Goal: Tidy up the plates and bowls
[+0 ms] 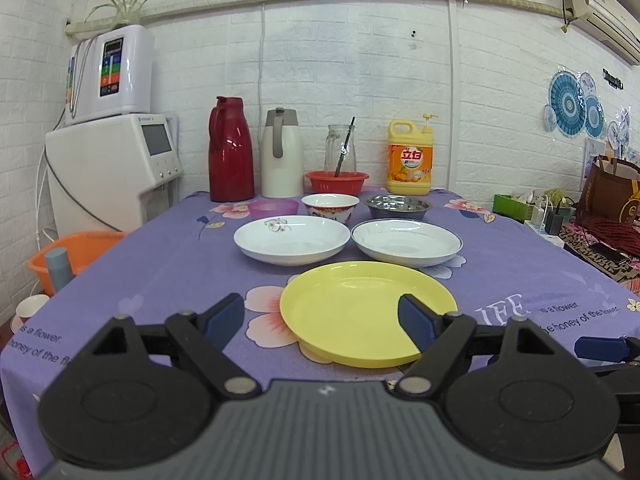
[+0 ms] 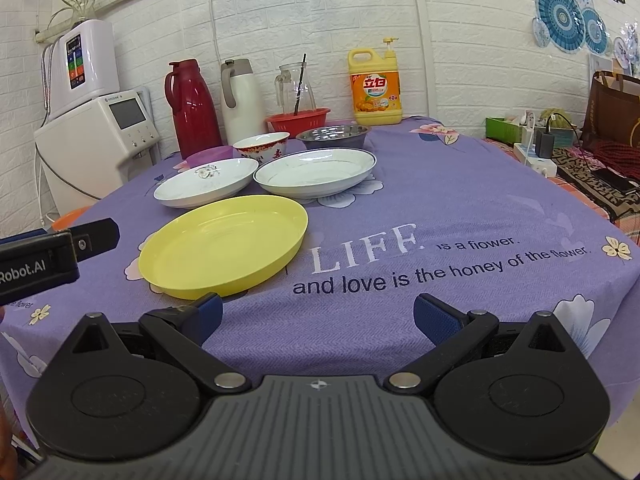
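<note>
A yellow plate [image 1: 368, 312] [image 2: 224, 246] lies nearest on the purple tablecloth. Behind it sit a white plate with a flower mark [image 1: 292, 239] [image 2: 206, 182] and a white blue-rimmed plate [image 1: 406, 242] [image 2: 316, 172]. Further back are a pink plastic bowl [image 1: 274, 208] [image 2: 208, 157], a red-patterned china bowl [image 1: 330, 205] [image 2: 262, 146] and a steel bowl [image 1: 398, 206] [image 2: 334, 136]. My left gripper [image 1: 320, 320] is open and empty just before the yellow plate. My right gripper [image 2: 318, 314] is open and empty, to the right of that plate.
At the back stand a red thermos [image 1: 230, 152], a white thermos [image 1: 282, 154], a glass jug in a red basket [image 1: 338, 182] and a yellow detergent bottle [image 1: 410, 158]. White machines [image 1: 112, 168] stand left. Clutter and a bag [image 1: 610, 196] lie right.
</note>
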Action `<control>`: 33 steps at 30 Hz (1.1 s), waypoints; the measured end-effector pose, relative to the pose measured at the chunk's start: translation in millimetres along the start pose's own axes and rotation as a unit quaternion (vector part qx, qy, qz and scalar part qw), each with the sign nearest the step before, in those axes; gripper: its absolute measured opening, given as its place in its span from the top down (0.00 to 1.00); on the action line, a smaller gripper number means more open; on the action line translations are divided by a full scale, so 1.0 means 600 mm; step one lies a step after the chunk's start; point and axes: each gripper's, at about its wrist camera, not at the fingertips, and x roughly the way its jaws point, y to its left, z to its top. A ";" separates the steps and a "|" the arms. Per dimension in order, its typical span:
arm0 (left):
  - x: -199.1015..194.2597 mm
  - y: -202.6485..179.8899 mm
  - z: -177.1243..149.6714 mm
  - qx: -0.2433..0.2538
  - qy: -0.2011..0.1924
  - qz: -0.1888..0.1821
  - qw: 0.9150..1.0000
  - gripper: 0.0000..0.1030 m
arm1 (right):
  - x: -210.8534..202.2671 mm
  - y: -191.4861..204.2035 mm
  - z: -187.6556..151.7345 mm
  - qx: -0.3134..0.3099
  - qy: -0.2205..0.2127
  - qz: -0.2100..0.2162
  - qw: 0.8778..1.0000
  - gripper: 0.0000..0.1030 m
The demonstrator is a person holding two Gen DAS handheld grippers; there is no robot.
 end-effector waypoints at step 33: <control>0.005 0.000 0.001 -0.003 0.008 -0.001 1.000 0.22 | 0.004 0.001 0.000 -0.002 0.005 0.003 1.000 0.00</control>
